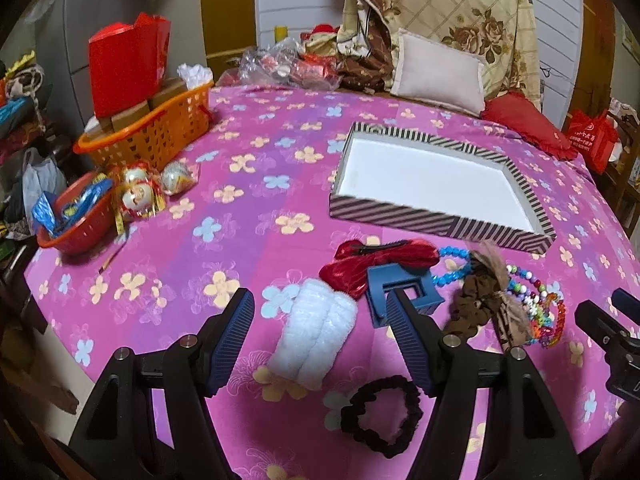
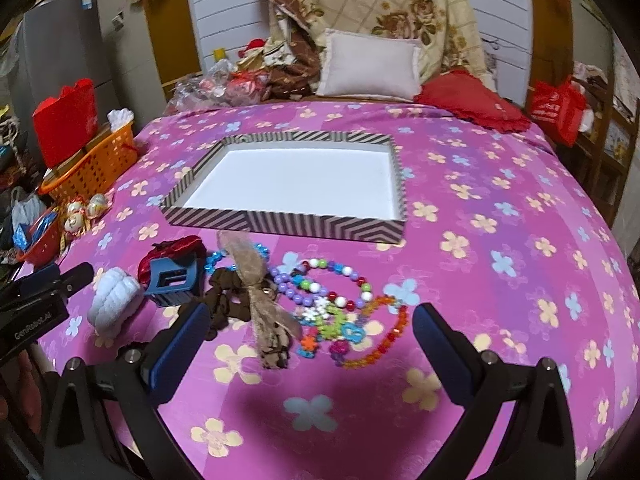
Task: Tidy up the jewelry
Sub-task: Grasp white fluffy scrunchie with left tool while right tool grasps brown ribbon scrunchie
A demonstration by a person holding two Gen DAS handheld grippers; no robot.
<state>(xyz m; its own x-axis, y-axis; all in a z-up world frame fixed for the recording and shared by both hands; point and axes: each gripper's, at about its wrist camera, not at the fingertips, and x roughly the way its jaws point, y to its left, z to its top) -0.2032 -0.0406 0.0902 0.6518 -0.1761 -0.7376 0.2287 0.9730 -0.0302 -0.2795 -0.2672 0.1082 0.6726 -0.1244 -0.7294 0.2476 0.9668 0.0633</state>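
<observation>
On the pink flowered bed (image 2: pixel 500 208), a shallow striped tray (image 2: pixel 320 226) with a bare white floor is sitting near the middle, and the jewelry and hair pieces are lying in a loose row just in front of it, toward the near edge. From the left they are a white fluffy scrunchie (image 1: pixel 316 332), a red bow clip (image 1: pixel 372 262), a blue claw clip (image 1: pixel 404 294), a brown bow scrunchie (image 2: pixel 256 312) and a tangle of coloured bead bracelets (image 2: pixel 340 312); a dark scrunchie (image 1: pixel 382 416) is lying nearest the edge. The left gripper (image 1: pixel 320 334) is hovering with jaws wide apart over the white scrunchie, holding nothing. The right gripper (image 2: pixel 310 354) is likewise spread and empty over the beads. Nothing is in the tray, so sorting appears to be only starting; the next move likely calls for lowering onto one piece and closing.
</observation>
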